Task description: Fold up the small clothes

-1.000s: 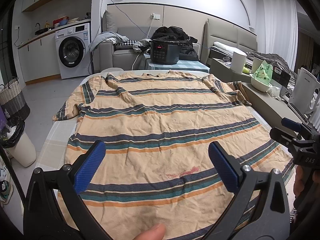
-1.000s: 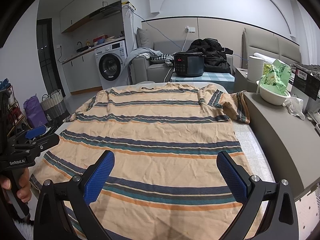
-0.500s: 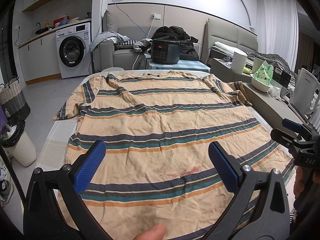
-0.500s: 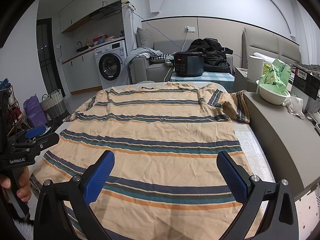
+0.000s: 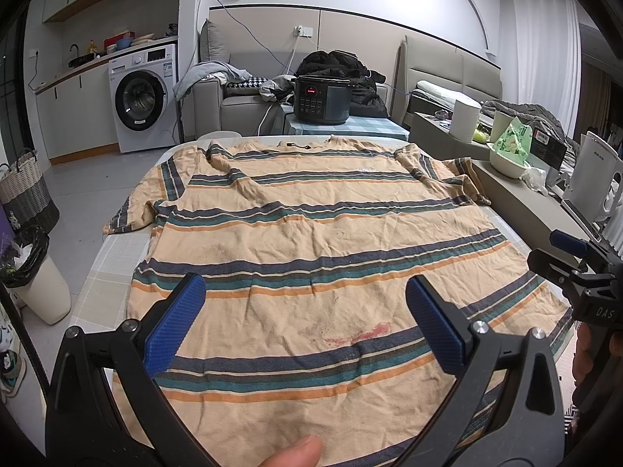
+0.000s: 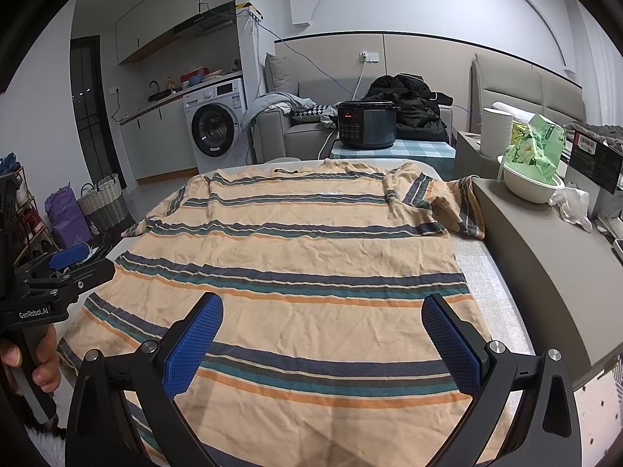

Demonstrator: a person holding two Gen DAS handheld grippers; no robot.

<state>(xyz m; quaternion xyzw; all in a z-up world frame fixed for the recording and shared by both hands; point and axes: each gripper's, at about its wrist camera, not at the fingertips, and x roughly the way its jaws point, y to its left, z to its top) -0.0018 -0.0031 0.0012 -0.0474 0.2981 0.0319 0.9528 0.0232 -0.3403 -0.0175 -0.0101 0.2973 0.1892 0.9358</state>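
Note:
A peach T-shirt with navy, teal and orange stripes (image 5: 311, 241) lies spread flat on the table, collar at the far end; it also shows in the right wrist view (image 6: 303, 257). A red stain (image 5: 362, 334) marks it near the hem. My left gripper (image 5: 305, 323) is open and empty, held above the hem on the left side. My right gripper (image 6: 321, 342) is open and empty, above the hem on the right side. Each gripper also shows at the edge of the other's view: the right gripper (image 5: 564, 257) and the left gripper (image 6: 74, 260).
A grey counter (image 6: 545, 257) runs along the table's right side with a white bowl (image 6: 531, 186) holding a green bag. The shirt's right sleeve (image 6: 459, 206) is bunched against it. A white bin (image 5: 43, 284) stands on the floor at left. A black cooker (image 5: 321, 99) sits beyond the table.

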